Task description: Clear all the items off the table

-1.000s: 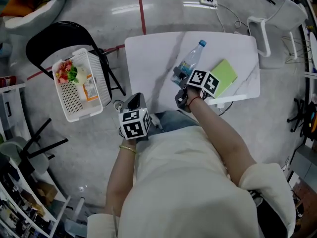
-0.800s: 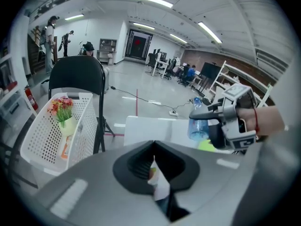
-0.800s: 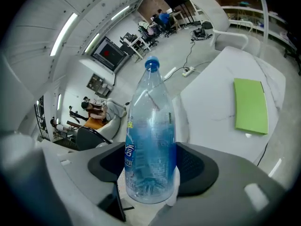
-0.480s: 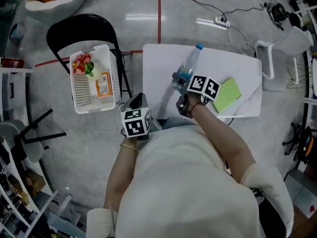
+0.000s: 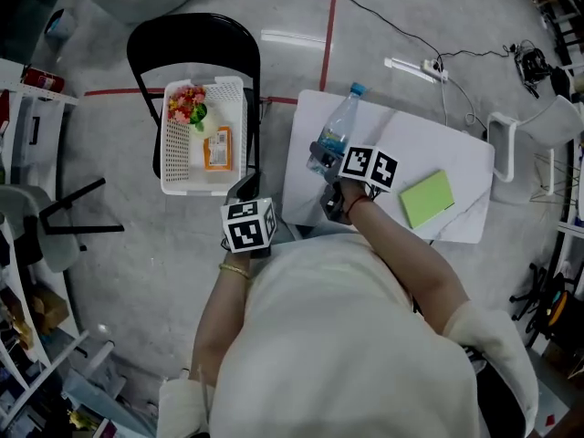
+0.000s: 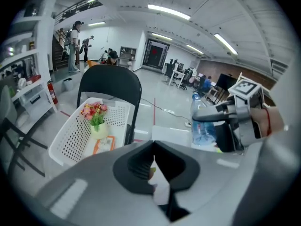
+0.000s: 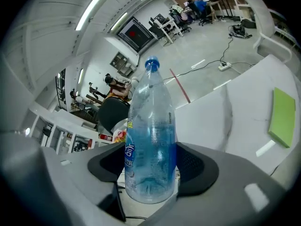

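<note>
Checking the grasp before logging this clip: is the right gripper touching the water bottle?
Touching. The right gripper view shows the right gripper closed on the water bottle, its jaws pressing both sides of the bottle with no gap.

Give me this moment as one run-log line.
right gripper: shut on water bottle | left gripper: shut, empty | table: green pad remaining | basket on chair: flowers, orange packet
</note>
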